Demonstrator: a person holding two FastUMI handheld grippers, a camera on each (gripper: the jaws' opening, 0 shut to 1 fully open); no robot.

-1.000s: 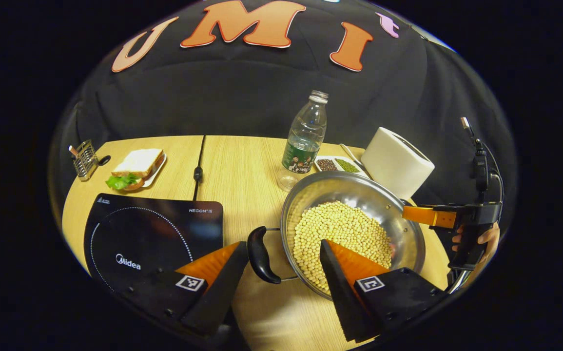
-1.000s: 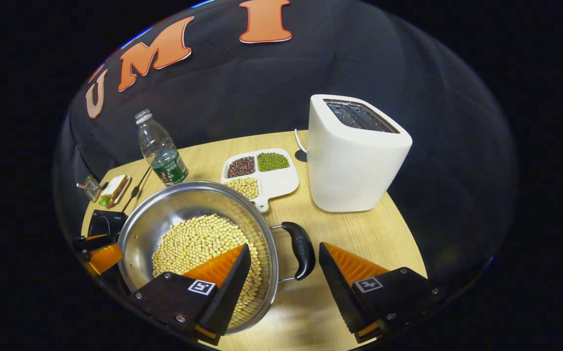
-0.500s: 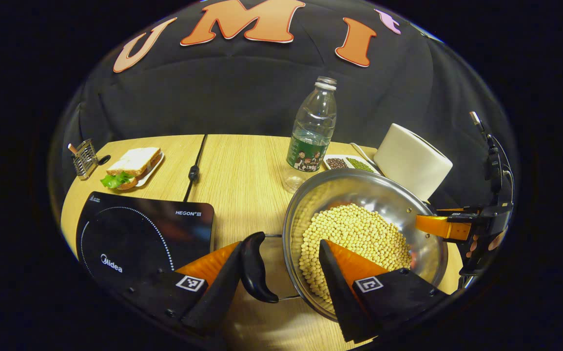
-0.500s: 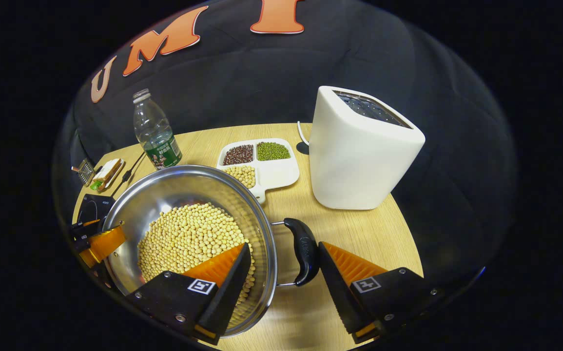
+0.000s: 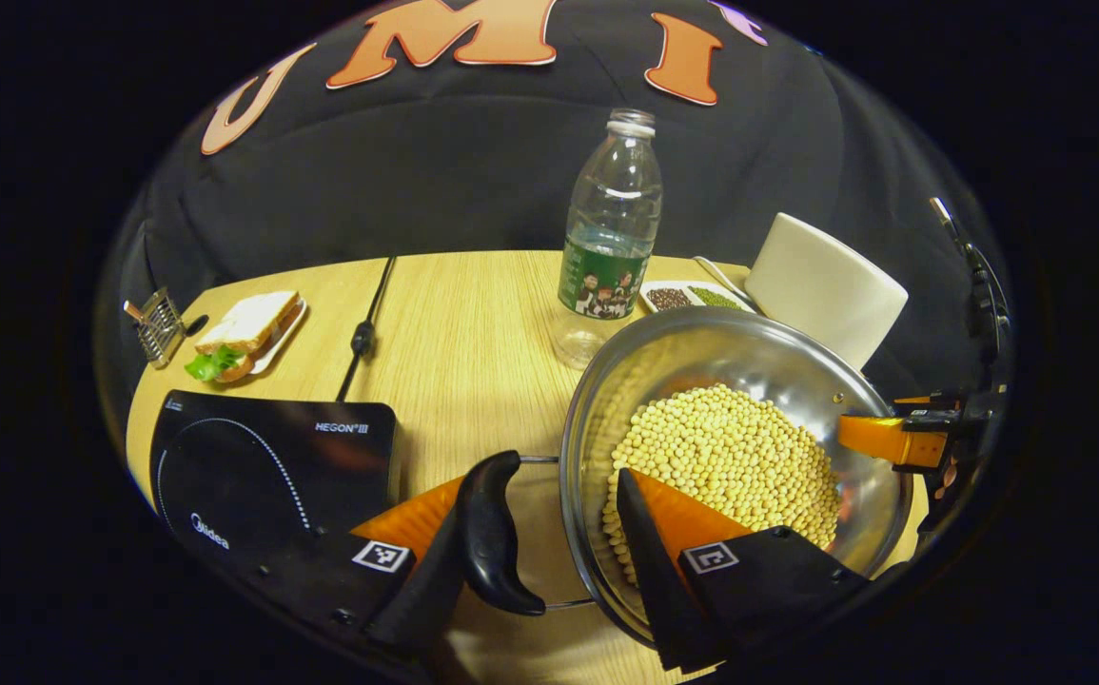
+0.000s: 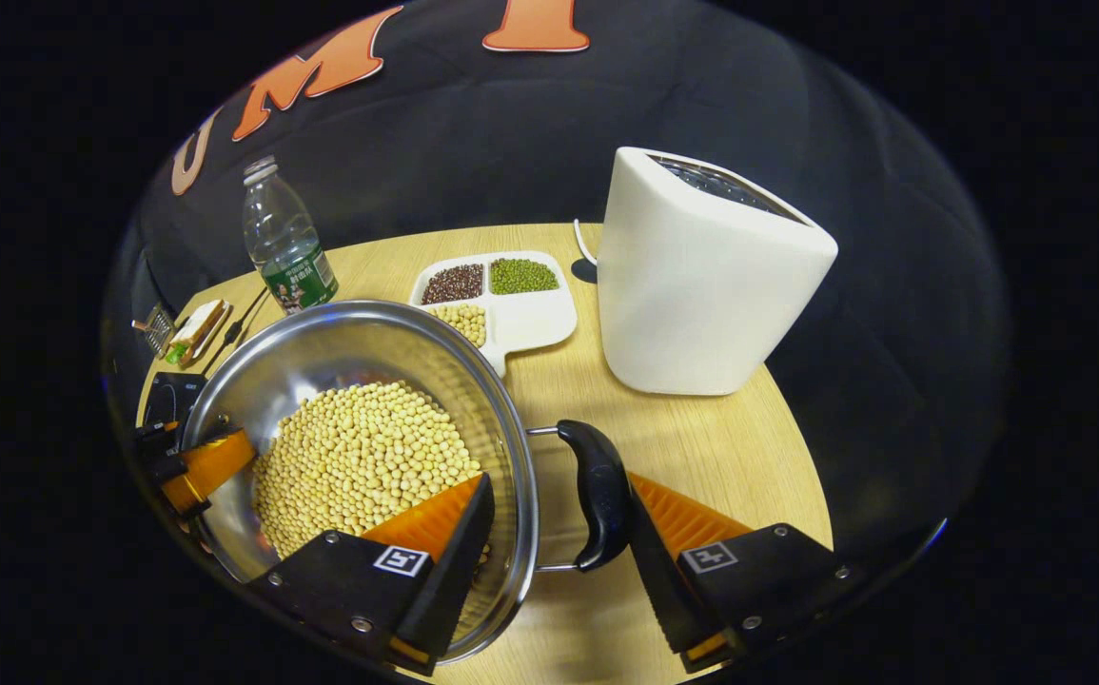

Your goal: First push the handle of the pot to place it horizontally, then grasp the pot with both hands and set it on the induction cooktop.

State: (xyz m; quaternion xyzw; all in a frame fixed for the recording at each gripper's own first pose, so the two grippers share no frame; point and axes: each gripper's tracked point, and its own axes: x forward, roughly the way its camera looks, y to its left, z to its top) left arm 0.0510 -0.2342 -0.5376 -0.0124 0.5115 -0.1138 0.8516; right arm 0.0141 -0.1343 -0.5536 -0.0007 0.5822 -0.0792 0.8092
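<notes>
- left gripper has its jaws spread across 1 side of the pot: 1 finger sits outside against the black handle, the other is inside over the soybeans, with the rim between them. They look set wide, can't tell if both actually press
- right gripper is the same deal on the opposite side: 1 finger inside the pot over the soybeans, the other touching the outer face of that side's handle, rim in the gap between. Can't tell how tight it is either
- each handle lies flat, sticking out sideways from the rim
- cooktop is just beyond the left gripper's outer finger, beside the pot, and the pot isn't over it
- ahead of the left jaws: bottle, standing upright on the table, and further out a sandwich on a plate
- ahead of the right jaws: toaster, and a divided tray with 3 kinds of beans, just past the pot's far rim
</notes>
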